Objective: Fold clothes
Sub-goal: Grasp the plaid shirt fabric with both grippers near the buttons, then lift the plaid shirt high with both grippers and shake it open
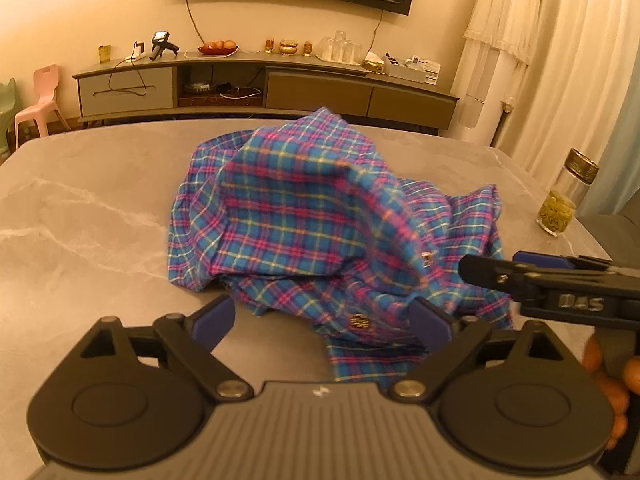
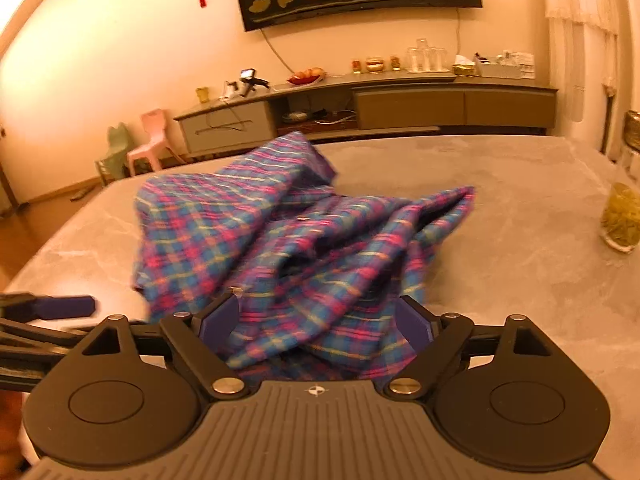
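A blue, pink and yellow plaid shirt (image 1: 312,216) lies crumpled in a loose heap on the grey marble table (image 1: 80,220). Its near hem with metal buttons reaches between the spread blue fingers of my left gripper (image 1: 320,318), which is open and presses on nothing. In the right wrist view the same shirt (image 2: 288,248) looks blurred. Its folds lie between the wide-apart fingers of my right gripper (image 2: 316,322), also open. The right gripper's tip (image 1: 480,268) comes in from the right over the cloth. The left gripper's tip (image 2: 68,306) shows at the left edge.
A glass jar (image 1: 558,212) with yellow-green contents and a gold lid stands near the table's right edge, seen again as the jar (image 2: 620,220). Bare table surface (image 2: 520,280) surrounds the shirt. Beyond the table stand a long sideboard (image 1: 260,88) and a pink chair (image 1: 38,100).
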`<state>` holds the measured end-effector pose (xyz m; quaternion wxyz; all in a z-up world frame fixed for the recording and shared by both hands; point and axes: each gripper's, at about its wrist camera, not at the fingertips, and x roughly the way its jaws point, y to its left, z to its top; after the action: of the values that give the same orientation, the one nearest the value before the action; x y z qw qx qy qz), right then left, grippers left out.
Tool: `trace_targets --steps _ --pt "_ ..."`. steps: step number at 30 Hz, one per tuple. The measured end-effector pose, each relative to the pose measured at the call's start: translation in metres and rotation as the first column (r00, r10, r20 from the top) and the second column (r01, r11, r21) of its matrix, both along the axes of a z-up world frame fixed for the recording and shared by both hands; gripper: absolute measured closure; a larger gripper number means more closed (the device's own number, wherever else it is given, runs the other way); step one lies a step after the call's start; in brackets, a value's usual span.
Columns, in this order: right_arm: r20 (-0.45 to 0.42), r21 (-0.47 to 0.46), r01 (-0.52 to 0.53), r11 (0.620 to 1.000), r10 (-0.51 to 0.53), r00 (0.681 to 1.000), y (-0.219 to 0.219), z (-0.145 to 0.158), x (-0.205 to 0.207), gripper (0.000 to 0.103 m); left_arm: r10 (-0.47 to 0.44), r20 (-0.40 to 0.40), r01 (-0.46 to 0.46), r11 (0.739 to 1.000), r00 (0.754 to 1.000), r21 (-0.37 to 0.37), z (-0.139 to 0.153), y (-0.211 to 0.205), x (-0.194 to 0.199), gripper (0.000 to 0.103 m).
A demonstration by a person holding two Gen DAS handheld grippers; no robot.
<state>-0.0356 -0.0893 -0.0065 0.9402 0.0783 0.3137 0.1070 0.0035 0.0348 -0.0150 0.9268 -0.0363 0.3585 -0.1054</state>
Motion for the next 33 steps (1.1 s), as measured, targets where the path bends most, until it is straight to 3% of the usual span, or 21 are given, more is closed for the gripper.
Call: trace_targets --steps 7,8,9,11,12,14,18,20,22,25,26,28,29,30,31,33 --pt "-0.016 -0.024 -0.047 0.999 0.047 0.999 0.034 -0.005 0.013 0.016 0.006 -0.029 -0.007 1.0 1.0 -0.018 -0.02 0.019 0.012 0.004" --pt "-0.031 -0.03 -0.063 0.998 0.062 0.998 0.038 -0.009 0.018 0.025 0.008 -0.032 -0.009 1.0 0.999 -0.019 -0.023 0.021 0.014 0.004" --pt "-0.046 -0.037 -0.079 0.996 0.077 0.996 0.041 -0.012 0.023 0.056 0.011 -0.034 -0.012 1.0 0.999 -0.024 -0.025 0.023 0.016 0.004" --pt "-0.05 -0.062 -0.1 0.993 0.097 0.994 0.042 -0.007 0.036 0.088 0.028 -0.035 -0.03 0.999 0.999 -0.039 -0.027 0.032 0.019 0.004" --pt "-0.053 -0.074 -0.111 0.991 0.107 0.993 0.043 -0.004 0.043 0.097 0.041 -0.028 -0.042 0.998 0.999 -0.039 -0.027 0.036 0.019 0.004" --pt "-0.058 -0.098 -0.133 0.986 0.127 0.99 0.045 0.003 0.057 0.099 0.072 0.004 -0.072 0.997 0.997 -0.02 -0.023 0.047 0.019 0.004" --pt "0.193 0.146 -0.174 0.974 0.144 0.97 0.01 0.117 0.037 0.1 0.118 0.05 -0.118 0.993 0.992 0.003 -0.012 0.064 0.023 0.004" --pt "0.265 0.148 -0.161 0.976 0.118 0.957 -0.002 0.142 0.034 0.1 0.109 0.051 -0.109 0.994 0.993 -0.007 -0.007 0.064 0.032 0.004" --pt "0.216 0.037 -0.067 0.997 0.058 0.975 -0.007 0.127 0.057 0.099 0.067 0.056 -0.067 0.998 0.996 -0.004 -0.006 0.054 0.04 0.0" --pt "0.014 -0.101 0.06 0.993 -0.059 0.998 -0.024 0.059 0.101 0.098 -0.006 0.036 0.004 0.999 0.999 0.054 -0.013 0.03 0.051 0.0" --pt "-0.007 -0.128 0.118 0.985 -0.12 0.993 -0.031 0.043 0.098 0.092 -0.022 0.04 0.019 0.997 0.999 0.073 -0.015 0.024 0.05 0.0" --pt "0.033 -0.03 0.151 0.988 -0.15 0.988 -0.052 0.028 0.066 0.08 -0.037 0.042 0.034 0.996 0.998 0.08 -0.018 0.019 0.047 0.0" --pt "0.035 0.029 0.164 0.986 -0.165 0.986 -0.063 0.02 0.049 0.055 -0.041 0.034 0.038 0.997 0.999 0.069 -0.021 0.017 0.047 0.0" --pt "0.032 0.033 0.165 0.986 -0.166 0.986 -0.062 0.012 0.036 0.037 -0.045 0.026 0.043 0.997 0.999 0.057 -0.023 0.015 0.048 0.0" --pt "0.029 0.038 0.166 0.985 -0.168 0.985 -0.062 0.004 0.022 0.036 -0.044 0.018 0.043 0.998 0.999 0.049 -0.026 0.013 0.049 0.002" --pt "0.023 0.047 0.168 0.985 -0.17 0.985 -0.061 -0.011 -0.004 0.037 -0.051 0.005 0.051 0.998 0.999 0.028 -0.027 0.01 0.06 0.026"
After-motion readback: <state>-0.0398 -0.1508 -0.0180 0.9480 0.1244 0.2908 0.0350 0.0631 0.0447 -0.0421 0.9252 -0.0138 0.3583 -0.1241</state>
